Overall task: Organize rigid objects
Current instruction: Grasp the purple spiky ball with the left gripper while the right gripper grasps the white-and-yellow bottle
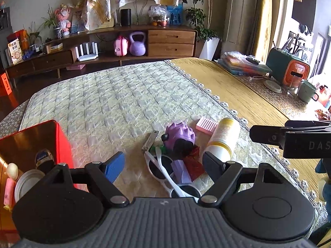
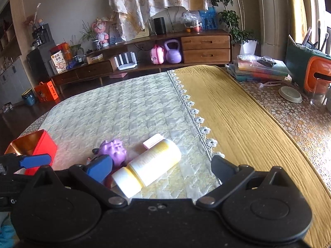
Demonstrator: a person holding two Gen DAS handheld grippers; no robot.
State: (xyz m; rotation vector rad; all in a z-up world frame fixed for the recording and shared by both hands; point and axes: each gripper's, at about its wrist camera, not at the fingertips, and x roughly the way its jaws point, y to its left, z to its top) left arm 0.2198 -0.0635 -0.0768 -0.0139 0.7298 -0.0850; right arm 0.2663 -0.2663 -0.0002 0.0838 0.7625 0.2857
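Left gripper point(image 1: 163, 163) spread wide, empty, above sunglasses point(image 1: 165, 169); bottle point(image 1: 223, 138) touches its right finger; right gripper point(image 2: 161, 168) wide, empty, bottle point(image 2: 149, 165) between its fingers.

Both wrist views sit low and close over the quilted bench point(image 1: 124, 95), facing the wooden sideboard point(image 2: 204, 45). The left looks from farther left. Both share the yellow-white bottle point(image 1: 224, 137) and purple spiky toy point(image 2: 113, 149).
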